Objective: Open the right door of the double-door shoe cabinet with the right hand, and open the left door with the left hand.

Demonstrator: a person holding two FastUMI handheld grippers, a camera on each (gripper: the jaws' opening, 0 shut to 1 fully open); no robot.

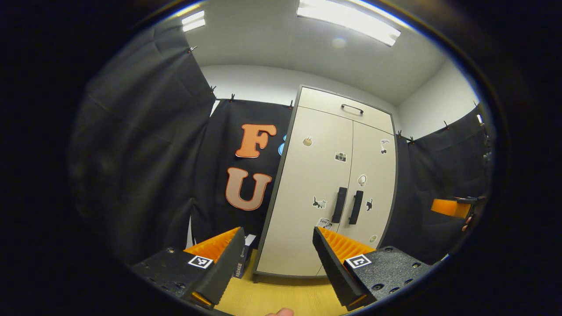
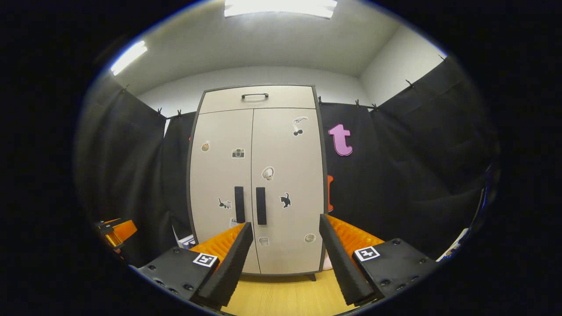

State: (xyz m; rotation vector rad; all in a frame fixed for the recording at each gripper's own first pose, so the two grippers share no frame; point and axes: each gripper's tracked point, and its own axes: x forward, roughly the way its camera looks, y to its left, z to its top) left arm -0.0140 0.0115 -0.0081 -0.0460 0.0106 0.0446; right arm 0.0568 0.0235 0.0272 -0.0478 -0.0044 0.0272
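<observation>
Shoe cabinet (image 2: 257,184): stands ahead against the booth wall, well apart from me. 2 doors, both closed; right handle (image 2: 261,206) and left handle (image 2: 239,204) untouched. My right hand-held gripper (image 2: 285,232) and left hand-held gripper (image 1: 279,237): fingers spread, holding nothing. Task: 0 of 2 doors opened.

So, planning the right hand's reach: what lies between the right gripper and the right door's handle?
Nothing: in the right gripper view, only bare wooden floor separates the open right gripper from the closed cabinet's right handle.
</observation>
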